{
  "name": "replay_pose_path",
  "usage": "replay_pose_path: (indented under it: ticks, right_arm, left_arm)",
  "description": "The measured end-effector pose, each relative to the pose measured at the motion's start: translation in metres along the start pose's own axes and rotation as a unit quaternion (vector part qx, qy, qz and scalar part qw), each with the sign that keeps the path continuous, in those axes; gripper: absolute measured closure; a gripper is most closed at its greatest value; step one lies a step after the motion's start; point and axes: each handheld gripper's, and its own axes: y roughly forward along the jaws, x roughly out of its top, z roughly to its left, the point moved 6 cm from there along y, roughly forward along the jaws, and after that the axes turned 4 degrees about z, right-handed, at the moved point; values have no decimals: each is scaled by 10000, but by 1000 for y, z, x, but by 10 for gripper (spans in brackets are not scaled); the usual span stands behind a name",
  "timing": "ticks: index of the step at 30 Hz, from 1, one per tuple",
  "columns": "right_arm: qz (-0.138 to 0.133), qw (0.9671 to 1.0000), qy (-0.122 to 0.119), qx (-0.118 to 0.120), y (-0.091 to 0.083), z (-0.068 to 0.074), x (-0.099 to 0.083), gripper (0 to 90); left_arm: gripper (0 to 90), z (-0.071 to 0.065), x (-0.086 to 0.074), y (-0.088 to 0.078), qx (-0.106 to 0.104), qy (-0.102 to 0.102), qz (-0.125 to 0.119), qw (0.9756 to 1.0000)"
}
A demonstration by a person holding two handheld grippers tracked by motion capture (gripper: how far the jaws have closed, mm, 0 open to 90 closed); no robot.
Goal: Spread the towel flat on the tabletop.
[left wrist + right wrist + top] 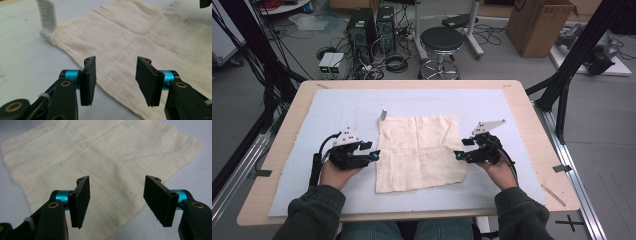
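A cream cloth [419,150] lies spread flat on the pale mat [332,110], with a small white tag [383,115] standing up at its far left corner. My left gripper [372,151] hovers at the cloth's left edge, jaws open and pointing toward it. In the left gripper view the open gripper [116,75] frames the cloth [140,42] edge, the tag [47,20] beyond. My right gripper [460,151] sits at the cloth's right edge, open too. In the right gripper view the gripper [117,197] is low over the cloth [100,152], nothing pinched.
The mat covers a wooden table [522,105]. On the floor behind it are a black stool [441,40], computer towers [362,25], loose cables and a cardboard box [537,25]. Black frame posts [579,50] stand at the table's right and left sides.
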Motion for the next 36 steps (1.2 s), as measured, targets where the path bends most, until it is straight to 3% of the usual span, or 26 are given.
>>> replay_pose_path:
  ticks: [5,8,13,17,24,29,36]
  right_arm:
    - [109,9998,-98,124,2,17,-19,379]
    - [150,9996,-189,165,3,25,-25,381]
    - [214,9991,-295,238,7,32,-32,387]
    - [217,9986,-408,243,9,35,-35,391]
    - [117,9987,-353,353,6,37,-40,426]
    - [220,9978,-421,452,6,40,-44,476]
    - [372,9970,-499,449,11,41,-47,512]
  left_arm:
    - [503,-18,-16,-3,-167,174,126,9996]
    - [502,-22,-24,-3,-240,110,164,9995]
    - [513,-31,-28,0,-348,208,255,9989]
    - [541,-39,-31,4,-522,373,376,9972]
    - [615,-45,-38,9,-723,632,651,9932]
    - [658,-46,-39,11,-717,744,677,9923]
    - [792,-45,-39,12,-442,956,641,9924]
